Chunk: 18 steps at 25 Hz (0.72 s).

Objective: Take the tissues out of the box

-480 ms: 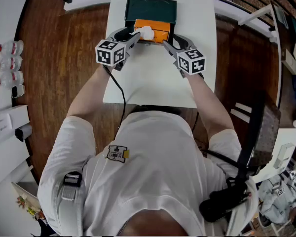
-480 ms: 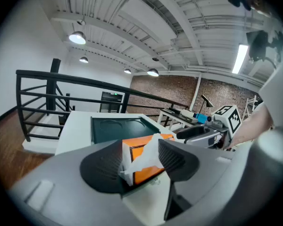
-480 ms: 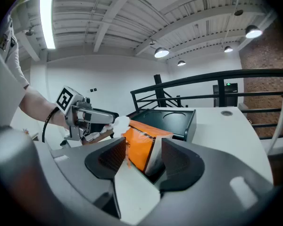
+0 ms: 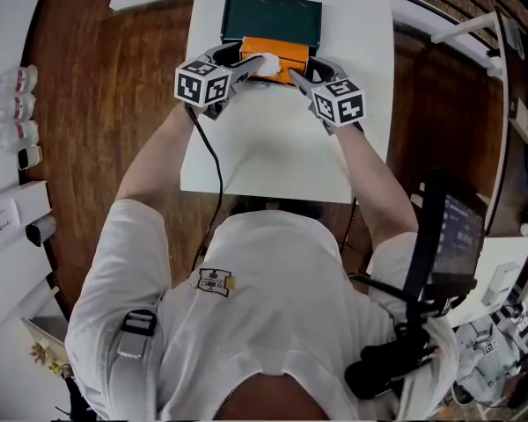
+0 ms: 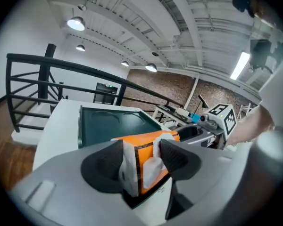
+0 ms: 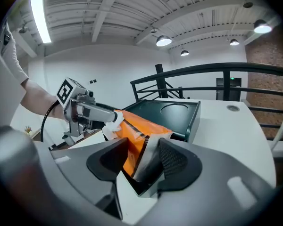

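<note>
- Orange cardboard tissue box (image 4: 284, 58) at far part of white table (image 4: 273, 152), against near rim of dark green tray (image 4: 273, 16).
- Right gripper (image 4: 297, 77): jaws clamped on box's right end. Judged purpose: pin box down so it doesn't lift with pull.
- Left gripper (image 4: 243, 63): jaws appear pinched on white tissue tuft (image 4: 264, 61) at box top, left part. Tissue not yet free.
- Room: tray blocks far side, grippers flank box. Bare table nearer person. Clear above, likely best pull direction up and near-left.
</note>
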{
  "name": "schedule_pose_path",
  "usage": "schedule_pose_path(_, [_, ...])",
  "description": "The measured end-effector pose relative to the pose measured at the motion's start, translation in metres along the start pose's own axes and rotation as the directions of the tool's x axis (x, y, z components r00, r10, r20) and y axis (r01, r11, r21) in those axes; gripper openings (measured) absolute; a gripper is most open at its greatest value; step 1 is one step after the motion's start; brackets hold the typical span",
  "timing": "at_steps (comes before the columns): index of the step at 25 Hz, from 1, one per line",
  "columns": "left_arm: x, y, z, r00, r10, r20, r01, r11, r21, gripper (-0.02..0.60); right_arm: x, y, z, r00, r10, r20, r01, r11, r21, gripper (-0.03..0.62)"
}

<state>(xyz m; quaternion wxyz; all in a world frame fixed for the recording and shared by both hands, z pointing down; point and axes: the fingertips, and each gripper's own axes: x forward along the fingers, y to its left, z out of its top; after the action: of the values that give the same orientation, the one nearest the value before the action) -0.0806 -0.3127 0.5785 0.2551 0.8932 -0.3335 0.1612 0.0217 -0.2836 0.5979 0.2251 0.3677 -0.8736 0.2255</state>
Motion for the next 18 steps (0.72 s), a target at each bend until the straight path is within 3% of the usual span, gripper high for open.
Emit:
schedule_pose_path(4, [-0.009, -0.002, 0.011, 0.997, 0.001, 0.079, 0.006, 0.996, -0.089, 0.252, -0.004, 0.005, 0.012, 1.000, -0.011, 0.017, 0.011, 1.000, -0.011, 0.193])
schedule_pose_path(11, [-0.058, -0.044, 0.053, 0.979, 0.009, 0.204, -0.002, 0.999, -0.033, 0.253, -0.058, 0.037, 0.057, 0.992, -0.010, 0.125, 0.020, 0.997, -0.077, 0.193])
schedule_pose_path(14, [-0.088, -0.082, 0.037, 0.980, -0.004, 0.201, 0.011, 0.999, -0.037, 0.253, -0.090, 0.065, 0.036, 0.993, 0.010, 0.120, -0.005, 0.999, -0.045, 0.193])
schedule_pose_path(18, [-0.107, -0.121, -0.017, 0.989, -0.005, 0.151, 0.020, 0.995, -0.101, 0.253, -0.116, 0.097, -0.023, 0.997, 0.037, 0.066, -0.041, 0.998, 0.051, 0.193])
